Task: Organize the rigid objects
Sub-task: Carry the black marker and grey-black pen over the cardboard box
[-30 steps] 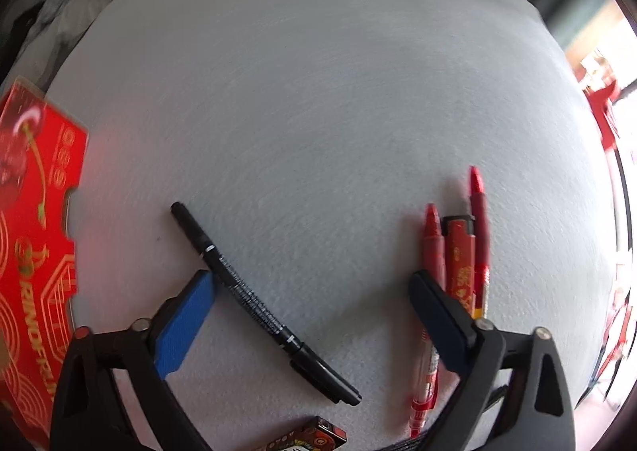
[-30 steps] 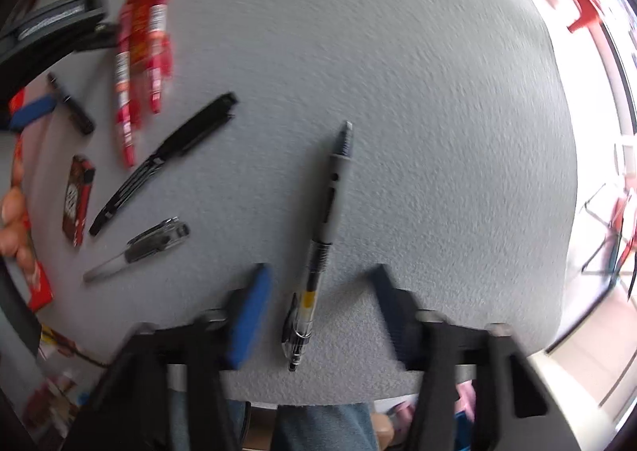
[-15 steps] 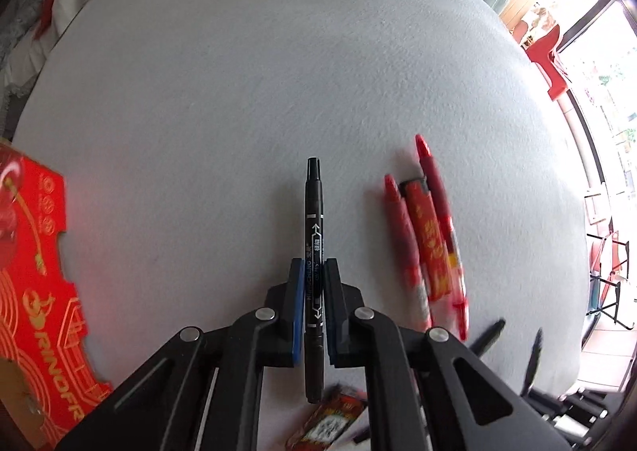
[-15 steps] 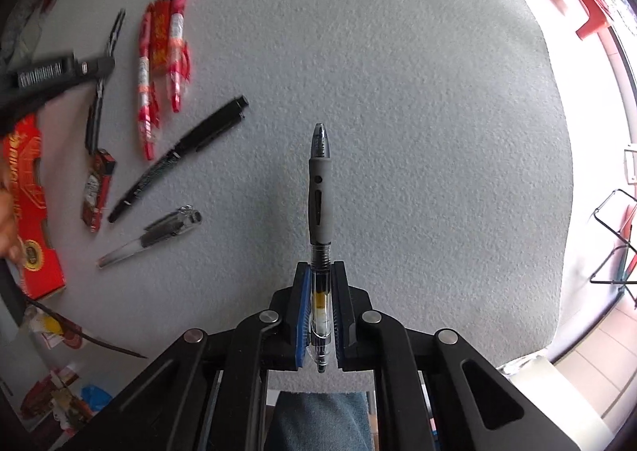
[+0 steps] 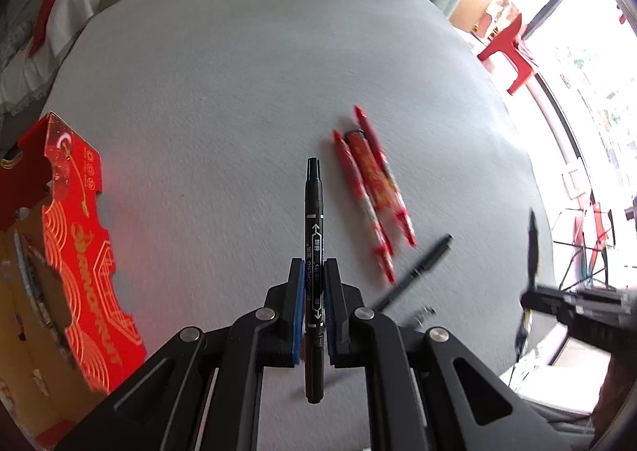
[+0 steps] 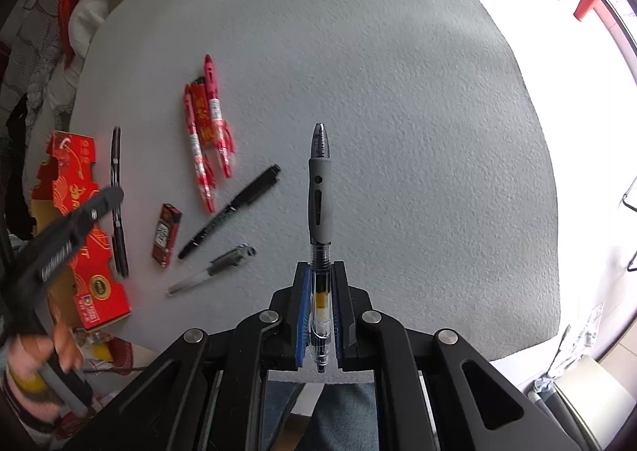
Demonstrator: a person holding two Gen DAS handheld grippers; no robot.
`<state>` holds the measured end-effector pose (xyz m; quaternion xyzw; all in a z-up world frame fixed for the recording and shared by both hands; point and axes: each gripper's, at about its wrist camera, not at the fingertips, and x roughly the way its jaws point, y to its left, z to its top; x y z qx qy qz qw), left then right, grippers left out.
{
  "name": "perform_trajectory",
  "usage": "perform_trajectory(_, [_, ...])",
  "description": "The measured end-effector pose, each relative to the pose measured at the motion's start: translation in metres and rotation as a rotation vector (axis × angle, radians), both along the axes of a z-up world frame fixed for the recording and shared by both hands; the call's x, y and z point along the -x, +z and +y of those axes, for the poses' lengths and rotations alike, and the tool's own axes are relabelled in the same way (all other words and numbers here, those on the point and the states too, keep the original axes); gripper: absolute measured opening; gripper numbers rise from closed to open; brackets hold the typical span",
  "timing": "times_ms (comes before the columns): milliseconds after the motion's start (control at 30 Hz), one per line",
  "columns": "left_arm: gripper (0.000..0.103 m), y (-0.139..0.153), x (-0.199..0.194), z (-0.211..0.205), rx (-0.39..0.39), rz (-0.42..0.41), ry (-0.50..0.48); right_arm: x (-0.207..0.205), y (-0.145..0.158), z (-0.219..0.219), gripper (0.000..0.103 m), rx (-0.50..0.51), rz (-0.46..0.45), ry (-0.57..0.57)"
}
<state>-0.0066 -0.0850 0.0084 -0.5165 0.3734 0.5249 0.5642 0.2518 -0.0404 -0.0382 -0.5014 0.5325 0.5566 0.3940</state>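
Note:
My left gripper [image 5: 314, 272] is shut on a black marker [image 5: 313, 208], which points straight ahead above the grey felt table [image 5: 239, 92]. In the same way my right gripper [image 6: 320, 272] is shut on a clear gel pen [image 6: 319, 196] with a grey grip. Three red pens [image 5: 370, 188] [image 6: 207, 124] lie side by side on the table. Near them lie a second black marker [image 6: 235, 208], a clear pen [image 6: 215, 268] and a small red and black box [image 6: 166, 234]. In the right wrist view the left gripper [image 6: 71, 236] appears at the left with its marker [image 6: 117, 204].
A red printed carton [image 5: 79, 272] [image 6: 83, 252] sits at the table's left edge. A hand [image 6: 36, 355] grips the left tool's handle. Red plastic stools [image 5: 509, 49] stand on the bright floor beyond the far right edge. Bedding lies behind the table.
A second ago both grippers stood open around their pens on the table. Both have since shut on them and risen, lifting the marker and the gel pen clear.

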Motion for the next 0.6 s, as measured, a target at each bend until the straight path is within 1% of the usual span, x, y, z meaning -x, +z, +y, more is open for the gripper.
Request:
perform_trajectory(100, [0.010, 0.021, 0.005, -0.006, -0.010, 0.012, -0.035, 0.010, 0.006, -0.001, 0.011, -0.007, 0.010, 0.009])
perform_trajectory(133, [0.010, 0.022, -0.004, 0.002, -0.016, 0.019, -0.045, 0.012, 0.011, 0.002, 0.011, -0.013, 0.014, 0.018])
perform_trajectory(200, [0.010, 0.028, -0.004, 0.000, -0.029, 0.028, -0.056, 0.023, 0.012, -0.002, 0.011, -0.023, 0.019, 0.031])
perform_trajectory(233, [0.010, 0.027, -0.020, 0.009, -0.035, 0.034, -0.056, 0.027, 0.014, -0.001, 0.011, -0.028, 0.021, 0.040])
perform_trajectory(433, [0.010, 0.049, -0.004, 0.003, -0.101, 0.069, -0.018, 0.052, 0.033, 0.007, 0.011, -0.065, 0.045, 0.092])
perform_trajectory(600, [0.010, 0.063, 0.015, -0.006, -0.130, 0.077, 0.038, 0.084, 0.041, 0.009, 0.011, -0.089, 0.061, 0.163])
